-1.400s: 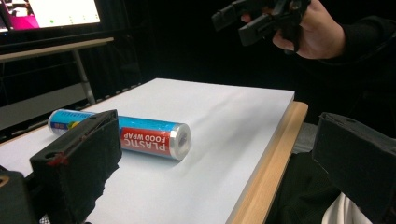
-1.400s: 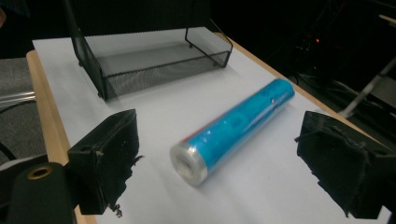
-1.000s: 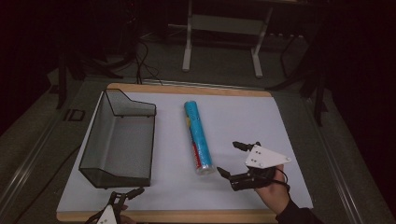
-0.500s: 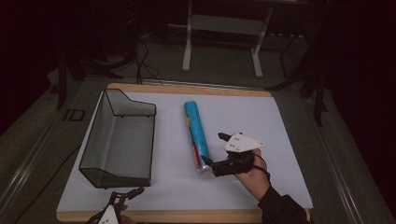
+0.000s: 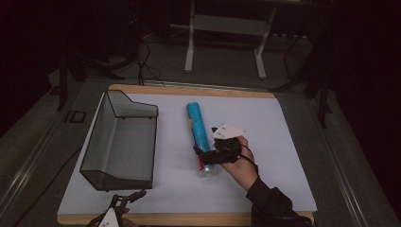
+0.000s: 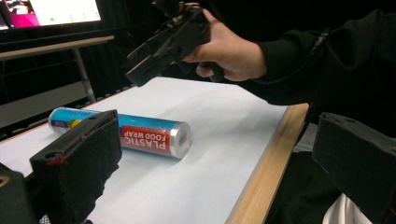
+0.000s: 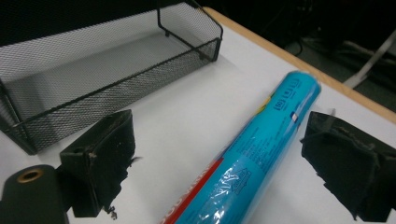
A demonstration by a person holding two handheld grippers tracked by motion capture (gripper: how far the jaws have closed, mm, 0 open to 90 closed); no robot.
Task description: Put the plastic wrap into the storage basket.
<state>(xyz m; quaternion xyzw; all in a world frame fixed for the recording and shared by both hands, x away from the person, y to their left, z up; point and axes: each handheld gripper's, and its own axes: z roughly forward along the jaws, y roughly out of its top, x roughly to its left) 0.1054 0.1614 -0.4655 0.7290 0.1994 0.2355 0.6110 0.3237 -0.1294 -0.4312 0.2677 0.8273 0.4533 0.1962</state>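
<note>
A blue tube of plastic food wrap (image 5: 199, 126) with a red label and a silver cap lies lengthwise on the white table top (image 5: 274, 127). My right gripper (image 5: 204, 140) sits over its near half. In the right gripper view the tube (image 7: 261, 140) runs between the two black pads (image 7: 100, 161), which stand off it on both sides. These jaws have just been opening and are open. My left gripper (image 5: 126, 198) rests open at the table's front edge. In the left gripper view the tube (image 6: 140, 133) lies ahead, with the right gripper (image 6: 163, 42) in a hand above it.
A black wire-mesh basket (image 5: 120, 142) stands to the left of the tube, its tall end at the back. The table has a wooden rim (image 5: 189, 89). Behind it are a metal stand (image 5: 227, 33) and cables on the dark floor.
My right gripper has travelled left across the table and slightly down, from bare white surface to a place straddling the tube. The left gripper and the tube have not moved.
</note>
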